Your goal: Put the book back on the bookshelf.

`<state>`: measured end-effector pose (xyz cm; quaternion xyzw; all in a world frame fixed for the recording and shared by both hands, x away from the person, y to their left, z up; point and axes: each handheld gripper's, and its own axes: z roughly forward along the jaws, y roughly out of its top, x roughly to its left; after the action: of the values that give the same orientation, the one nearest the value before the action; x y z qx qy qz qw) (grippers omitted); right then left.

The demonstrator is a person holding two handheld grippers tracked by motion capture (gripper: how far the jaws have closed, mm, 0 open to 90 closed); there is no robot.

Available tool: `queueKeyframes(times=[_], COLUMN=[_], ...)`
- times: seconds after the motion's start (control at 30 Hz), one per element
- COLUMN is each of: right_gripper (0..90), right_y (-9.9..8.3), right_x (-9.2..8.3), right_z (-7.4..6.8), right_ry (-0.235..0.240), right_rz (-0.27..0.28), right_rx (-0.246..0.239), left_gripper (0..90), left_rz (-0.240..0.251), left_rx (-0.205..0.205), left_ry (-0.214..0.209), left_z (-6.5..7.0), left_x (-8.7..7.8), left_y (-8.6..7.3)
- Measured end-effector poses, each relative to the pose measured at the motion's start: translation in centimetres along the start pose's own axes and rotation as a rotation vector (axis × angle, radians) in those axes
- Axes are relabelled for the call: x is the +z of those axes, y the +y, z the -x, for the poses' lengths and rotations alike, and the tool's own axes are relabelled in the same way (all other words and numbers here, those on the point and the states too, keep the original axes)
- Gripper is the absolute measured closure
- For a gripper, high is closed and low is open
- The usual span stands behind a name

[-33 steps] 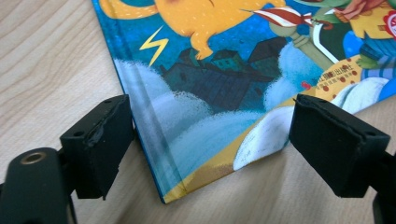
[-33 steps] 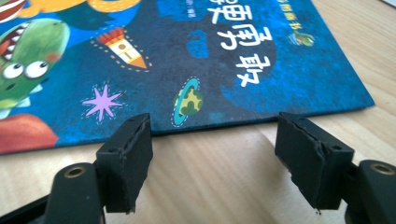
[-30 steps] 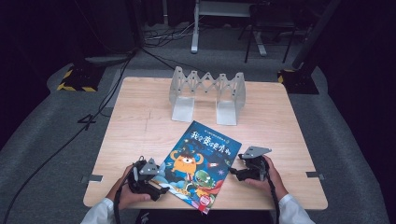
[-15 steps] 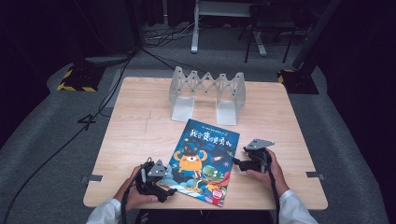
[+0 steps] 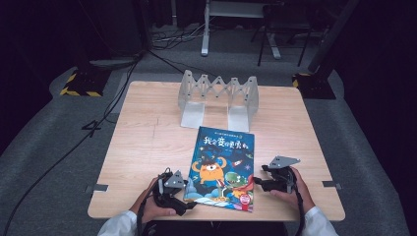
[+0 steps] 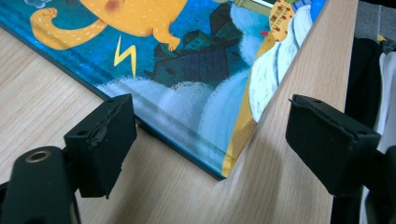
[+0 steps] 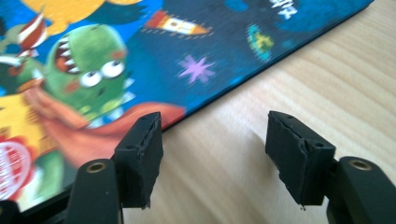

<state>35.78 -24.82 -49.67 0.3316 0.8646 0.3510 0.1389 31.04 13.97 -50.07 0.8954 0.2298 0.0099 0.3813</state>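
Picture book [image 5: 223, 167] flat at the table's [image 5: 147, 137] near centre, flanked by left gripper [image 5: 184, 204] and right gripper [image 5: 255, 182], jaws parted, just narrowing, empty; approach step, next likely needing both edges pinched to lift it.

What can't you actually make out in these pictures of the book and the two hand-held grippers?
- Book: its title lettering is too small in the high view, and cut off by the frame edge in the right gripper view.
- Left hand-held gripper: its jaw tips are hard to tell from the book's corner in the high view.
- Folding rack: its far side is hidden.
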Motion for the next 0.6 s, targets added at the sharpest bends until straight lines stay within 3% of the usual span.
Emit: queueKeyframes(times=[0.2,0.3,0.6], right_gripper=[35.1,37.5,39.8], right_y=[-1.3,-1.9,-3.0], right_x=[-1.1,-2.0,-3.2], right_z=[-0.6,-1.0,-1.9], right_ry=[-0.026,-0.011,-0.002], right_rz=[0.01,-0.007,-0.013], right_rx=[0.035,0.023,0.007], left_gripper=[22.2,24.8,26.4], left_rz=[0.005,0.001,-0.002], left_rx=[0.016,0.041,0.062], left_ry=[-0.016,-0.012,0.009], left_z=[0.5,0.9,1.4], left_x=[0.5,0.8,1.3], left_y=[0.4,0.6,1.0])
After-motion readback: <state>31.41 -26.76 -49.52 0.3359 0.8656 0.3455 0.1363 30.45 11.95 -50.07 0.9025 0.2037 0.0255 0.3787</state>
